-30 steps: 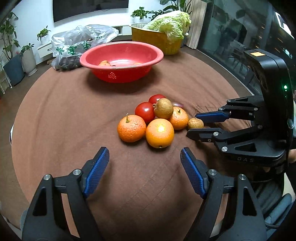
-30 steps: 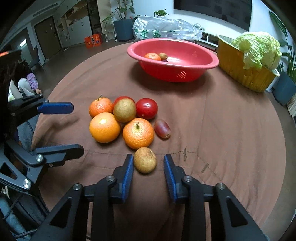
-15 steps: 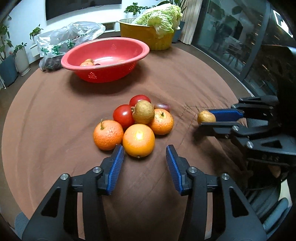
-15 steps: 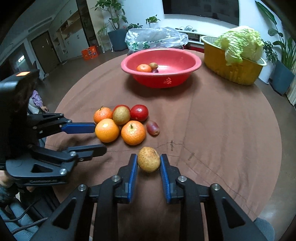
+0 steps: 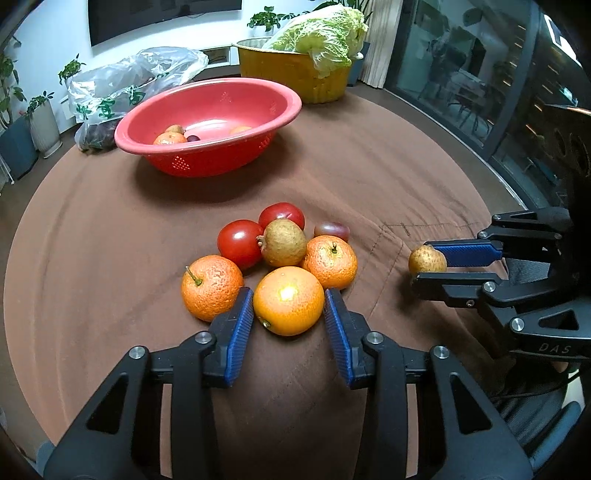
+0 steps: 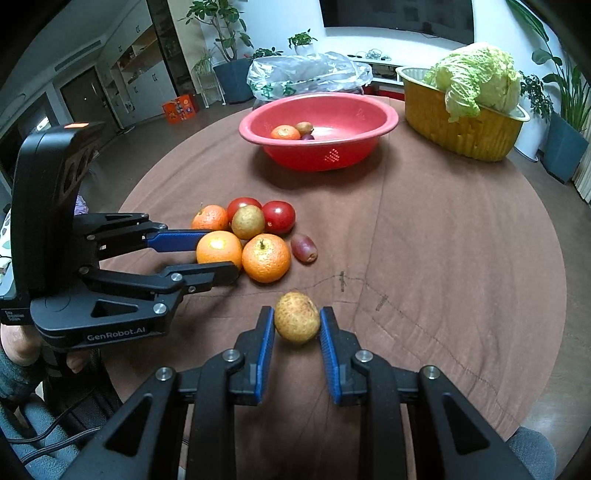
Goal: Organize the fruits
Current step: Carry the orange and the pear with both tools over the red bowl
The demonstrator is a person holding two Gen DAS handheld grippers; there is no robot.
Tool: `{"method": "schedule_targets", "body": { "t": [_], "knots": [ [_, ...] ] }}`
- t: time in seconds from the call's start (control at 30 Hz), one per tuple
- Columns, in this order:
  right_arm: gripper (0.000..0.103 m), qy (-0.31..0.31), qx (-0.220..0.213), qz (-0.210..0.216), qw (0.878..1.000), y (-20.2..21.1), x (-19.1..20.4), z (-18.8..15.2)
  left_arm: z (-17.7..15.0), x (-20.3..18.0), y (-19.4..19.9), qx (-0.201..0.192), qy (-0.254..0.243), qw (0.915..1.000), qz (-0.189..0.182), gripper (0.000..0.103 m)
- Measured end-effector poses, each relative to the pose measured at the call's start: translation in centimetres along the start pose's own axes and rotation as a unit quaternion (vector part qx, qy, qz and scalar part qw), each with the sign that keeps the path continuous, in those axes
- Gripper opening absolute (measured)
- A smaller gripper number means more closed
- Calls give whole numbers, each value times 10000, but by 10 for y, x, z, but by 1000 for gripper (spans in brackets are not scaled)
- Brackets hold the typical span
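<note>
A pile of fruit lies on the brown table: three oranges, two red tomatoes, a brown pear-like fruit and a small purple fruit. My left gripper is closed around the nearest smooth orange, pads touching both its sides; it also shows in the right wrist view. My right gripper is shut on a small brown fruit and holds it above the cloth, right of the pile. A red bowl at the back holds a few fruits.
A yellow tub with a cabbage stands back right of the red bowl. A plastic bag lies back left. The table's round edge drops to the floor on the right.
My left gripper moved forward and closed its fingers onto the smooth orange. My right gripper shut on the small brown fruit and lifted it away from the pile.
</note>
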State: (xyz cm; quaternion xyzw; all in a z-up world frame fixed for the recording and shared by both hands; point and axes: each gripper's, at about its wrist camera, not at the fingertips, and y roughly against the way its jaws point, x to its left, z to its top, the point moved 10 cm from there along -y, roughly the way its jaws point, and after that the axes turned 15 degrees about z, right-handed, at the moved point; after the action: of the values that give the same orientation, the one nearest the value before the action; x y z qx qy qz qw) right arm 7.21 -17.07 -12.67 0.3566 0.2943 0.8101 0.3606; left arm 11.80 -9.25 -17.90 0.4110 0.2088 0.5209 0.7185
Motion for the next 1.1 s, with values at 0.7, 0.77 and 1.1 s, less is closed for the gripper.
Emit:
{"method": "schedule_targets", "body": {
  "t": [0.7,0.77,1.1],
  "knots": [
    [27,-31,-71,-3,10000,2,2,3,-4,-3,11,-187,-45,9998,-54,37],
    [27,-49,-87,15,9999,3,2,4,-4,-1,19,-234,7,9997,-81,37],
    [27,-151,-348,-132,9992,27,-22,43,23,46,49,-526,366,9979,-23,37]
  ]
}}
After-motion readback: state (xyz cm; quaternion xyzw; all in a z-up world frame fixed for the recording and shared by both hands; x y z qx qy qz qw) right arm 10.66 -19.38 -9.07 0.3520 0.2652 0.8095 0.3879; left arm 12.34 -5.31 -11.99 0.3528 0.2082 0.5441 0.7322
